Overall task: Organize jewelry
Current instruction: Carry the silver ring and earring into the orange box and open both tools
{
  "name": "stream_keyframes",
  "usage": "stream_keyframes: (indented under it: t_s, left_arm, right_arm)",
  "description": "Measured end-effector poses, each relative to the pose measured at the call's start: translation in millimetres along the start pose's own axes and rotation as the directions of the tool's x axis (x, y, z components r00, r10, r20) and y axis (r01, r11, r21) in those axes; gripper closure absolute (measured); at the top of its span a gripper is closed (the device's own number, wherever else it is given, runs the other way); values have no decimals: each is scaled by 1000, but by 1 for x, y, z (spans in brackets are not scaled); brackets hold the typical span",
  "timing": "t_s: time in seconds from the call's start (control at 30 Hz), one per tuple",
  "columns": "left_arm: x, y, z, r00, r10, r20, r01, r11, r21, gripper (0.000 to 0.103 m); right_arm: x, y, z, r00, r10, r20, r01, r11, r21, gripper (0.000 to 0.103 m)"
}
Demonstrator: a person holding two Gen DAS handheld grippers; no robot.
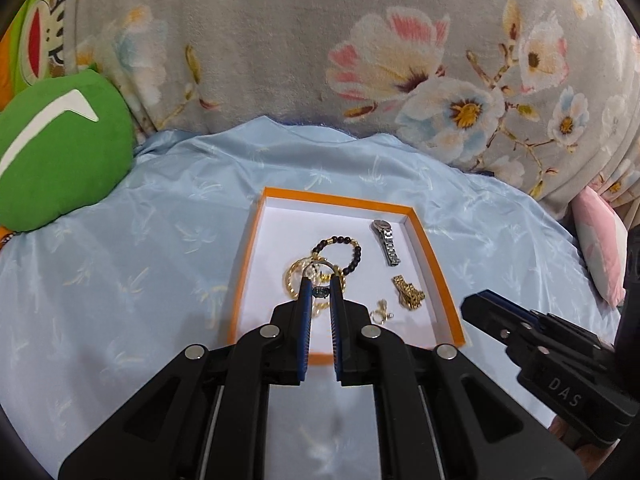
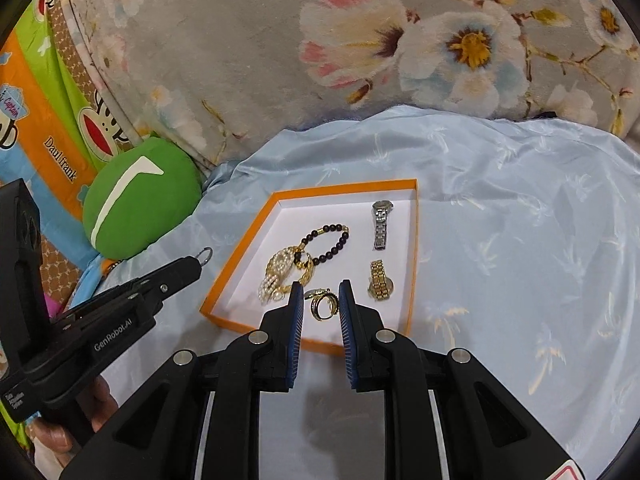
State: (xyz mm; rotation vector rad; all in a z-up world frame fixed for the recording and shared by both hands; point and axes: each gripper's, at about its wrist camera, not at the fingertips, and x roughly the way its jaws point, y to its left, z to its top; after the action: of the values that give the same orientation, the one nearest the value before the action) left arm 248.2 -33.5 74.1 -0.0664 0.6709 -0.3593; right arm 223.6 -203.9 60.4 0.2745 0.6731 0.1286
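Black left claw (image 2: 202, 261) "GenRobot.AI" – clamps ring (image 2: 206, 255) | right claw (image 2: 320, 292) – apart, empty

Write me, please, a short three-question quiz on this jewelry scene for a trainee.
1. True or false: the silver watch and the gold watch both lie inside the orange box.
2. What does the left gripper hold at its tips? A: a bead bracelet. B: a small silver ring. C: nothing.
3. What does the box rest on?

Key: 1 true. 2 B. 3 a pale blue cloth.
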Motion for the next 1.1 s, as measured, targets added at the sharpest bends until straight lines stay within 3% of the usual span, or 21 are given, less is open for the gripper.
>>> stream_keyframes:
  t_s: [0.37, 1.1]
  left_arm:
    - [70, 7, 1, 997, 6, -76, -7, 1000, -12, 95]
    - [80, 17, -10, 995, 9, -97, -12, 999, -32, 93]
  right_arm:
    - [69, -16, 15, 999, 7, -48, -6, 1000, 29, 86]
    - [95, -5, 10, 996, -52, -66, 48, 998, -51, 84]
